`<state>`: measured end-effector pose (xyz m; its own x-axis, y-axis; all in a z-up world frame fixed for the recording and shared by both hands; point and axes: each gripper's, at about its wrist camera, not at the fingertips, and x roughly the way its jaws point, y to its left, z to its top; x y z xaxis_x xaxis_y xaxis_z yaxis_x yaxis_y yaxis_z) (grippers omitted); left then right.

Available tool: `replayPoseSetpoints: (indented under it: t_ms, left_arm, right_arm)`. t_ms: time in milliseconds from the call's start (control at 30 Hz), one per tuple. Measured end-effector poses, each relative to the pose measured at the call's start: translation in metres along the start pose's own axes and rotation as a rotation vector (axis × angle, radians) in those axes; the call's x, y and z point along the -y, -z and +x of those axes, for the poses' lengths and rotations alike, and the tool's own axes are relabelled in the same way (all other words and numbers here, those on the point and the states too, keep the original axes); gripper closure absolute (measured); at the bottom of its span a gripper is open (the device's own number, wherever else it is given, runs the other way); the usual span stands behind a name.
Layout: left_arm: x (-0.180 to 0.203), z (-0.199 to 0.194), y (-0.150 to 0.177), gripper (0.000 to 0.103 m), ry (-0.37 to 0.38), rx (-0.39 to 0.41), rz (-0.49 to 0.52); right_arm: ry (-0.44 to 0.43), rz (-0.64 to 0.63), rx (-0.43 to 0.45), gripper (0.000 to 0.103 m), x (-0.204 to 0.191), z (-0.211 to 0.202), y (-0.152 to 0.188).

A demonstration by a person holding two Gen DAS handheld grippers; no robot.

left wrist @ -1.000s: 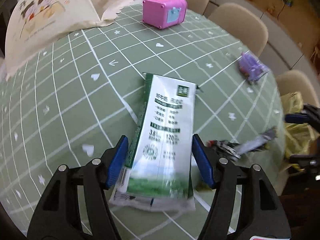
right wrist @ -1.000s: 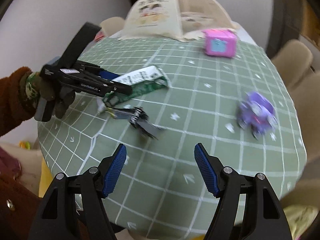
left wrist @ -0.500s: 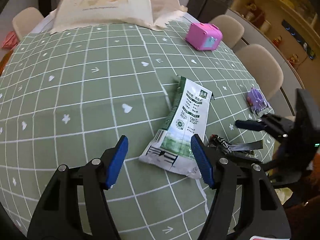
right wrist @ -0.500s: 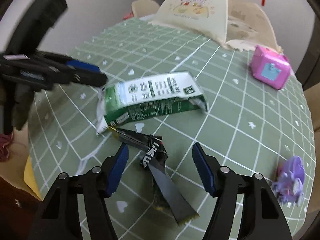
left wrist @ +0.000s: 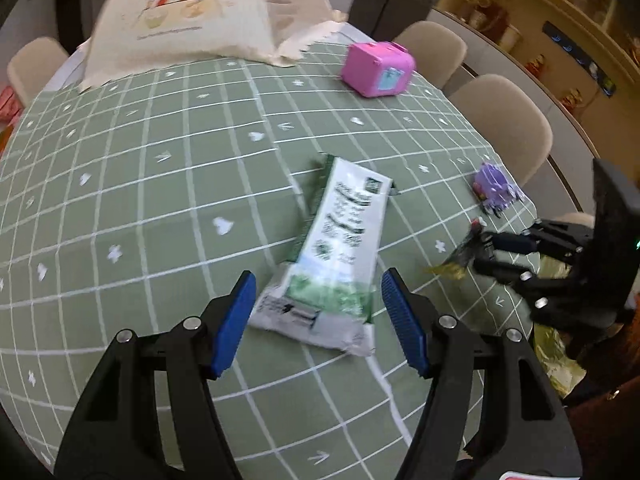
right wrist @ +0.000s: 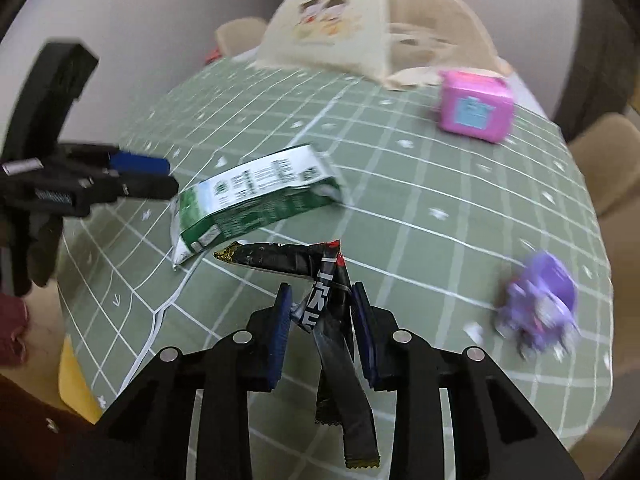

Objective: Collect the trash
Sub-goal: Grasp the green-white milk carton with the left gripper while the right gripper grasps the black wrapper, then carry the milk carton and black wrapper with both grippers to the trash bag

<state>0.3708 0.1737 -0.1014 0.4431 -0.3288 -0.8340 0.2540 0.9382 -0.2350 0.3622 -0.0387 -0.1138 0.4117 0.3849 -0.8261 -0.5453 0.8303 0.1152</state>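
A flattened green and white milk carton [left wrist: 340,248] lies on the green checked tablecloth [left wrist: 160,200]; it also shows in the right wrist view [right wrist: 252,196]. My left gripper [left wrist: 316,320] is open, its blue pads on either side of the carton's near end. A crumpled black snack wrapper [right wrist: 320,292] lies just in front of the carton. My right gripper [right wrist: 322,320] has closed in around the wrapper, the pads close on both sides of it. The left wrist view shows the right gripper [left wrist: 492,248] at the wrapper [left wrist: 460,256].
A pink toy box [left wrist: 378,68] stands at the far side. A small purple toy [right wrist: 540,304] sits at the right edge. A cream cloth bag with a cartoon print [left wrist: 180,20] lies at the back. Beige chairs [left wrist: 504,120] surround the table.
My right gripper moved forward onto the black wrapper and narrowed from wide open to nearly closed on it. My left gripper stayed open and drew back slightly from the carton.
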Motion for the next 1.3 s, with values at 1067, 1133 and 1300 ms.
replayPoseSetpoints:
  t_ms: [1067, 1133, 1300]
  left_arm:
    - [0.103, -0.013, -0.039, 0.051, -0.091, 0.089, 0.039]
    - [0.13, -0.033, -0.04, 0.051, -0.068, 0.135, 0.046]
    - [0.2, -0.066, -0.035, 0.051, 0.025, 0.215, 0.058]
  right_arm:
    - [0.129, 0.2, 0.14, 0.074, 0.043, -0.128, 0.072]
    - [0.153, 0.201, 0.17, 0.074, 0.047, -0.151, 0.08]
    - [0.227, 0.214, 0.239, 0.074, 0.062, -0.21, 0.108]
